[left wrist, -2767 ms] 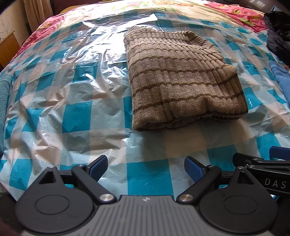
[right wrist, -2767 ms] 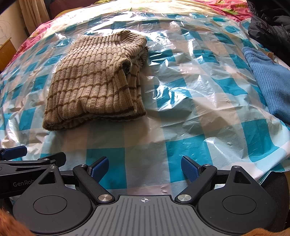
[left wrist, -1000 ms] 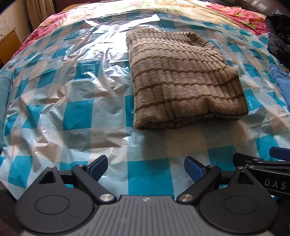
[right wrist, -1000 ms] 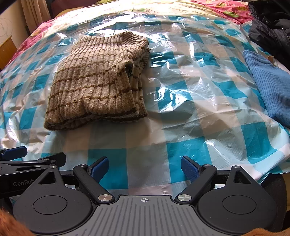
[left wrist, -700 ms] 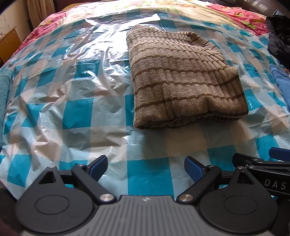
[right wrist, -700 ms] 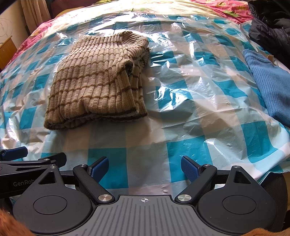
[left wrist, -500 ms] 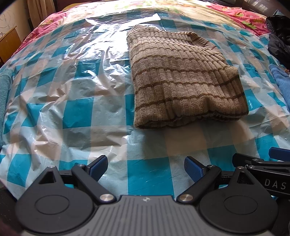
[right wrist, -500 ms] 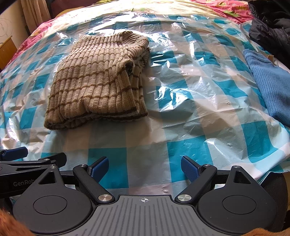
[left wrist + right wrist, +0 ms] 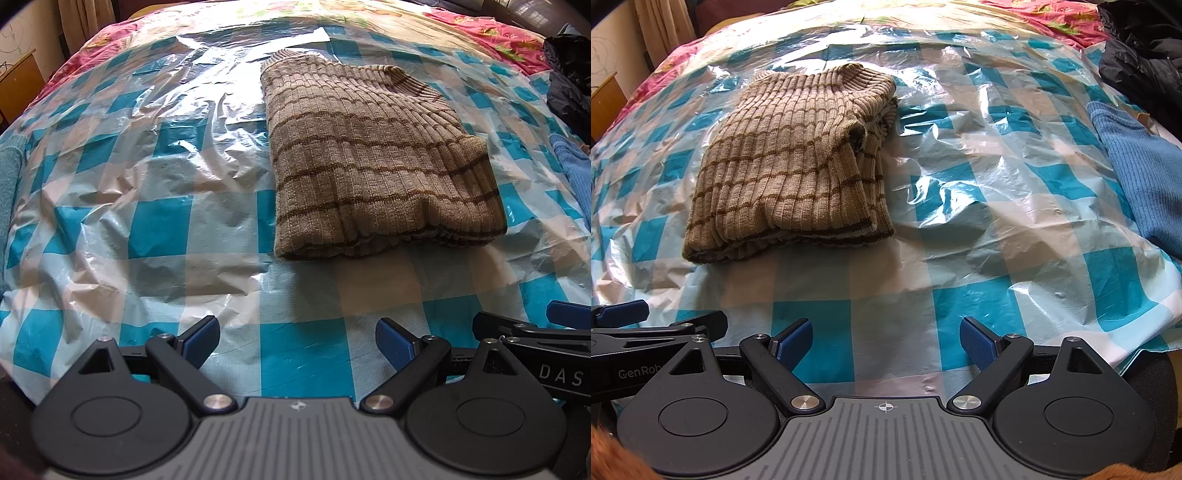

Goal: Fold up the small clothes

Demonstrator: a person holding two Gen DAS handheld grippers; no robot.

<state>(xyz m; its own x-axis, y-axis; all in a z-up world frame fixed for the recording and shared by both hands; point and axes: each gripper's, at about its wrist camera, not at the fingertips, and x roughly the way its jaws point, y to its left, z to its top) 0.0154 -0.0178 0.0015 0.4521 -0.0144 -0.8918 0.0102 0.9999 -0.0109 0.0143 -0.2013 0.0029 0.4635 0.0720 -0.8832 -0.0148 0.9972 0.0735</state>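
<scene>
A tan ribbed sweater with brown stripes (image 9: 373, 162) lies folded into a thick rectangle on the blue-and-white checked plastic sheet (image 9: 155, 229); it also shows in the right wrist view (image 9: 790, 170). My left gripper (image 9: 297, 341) is open and empty near the sheet's front edge, short of the sweater. My right gripper (image 9: 886, 339) is open and empty, to the right of the left one, with the sweater ahead on its left. Part of the other gripper shows at the side of each view.
A blue knitted garment (image 9: 1141, 177) lies at the right edge of the sheet. Dark clothing (image 9: 1145, 62) is piled at the far right. A teal cloth (image 9: 9, 184) sits at the left edge. A wooden cabinet (image 9: 16, 85) stands far left.
Almost nothing. Both grippers stay open and near the front edge; the views shift only very slightly. The sweater has not moved.
</scene>
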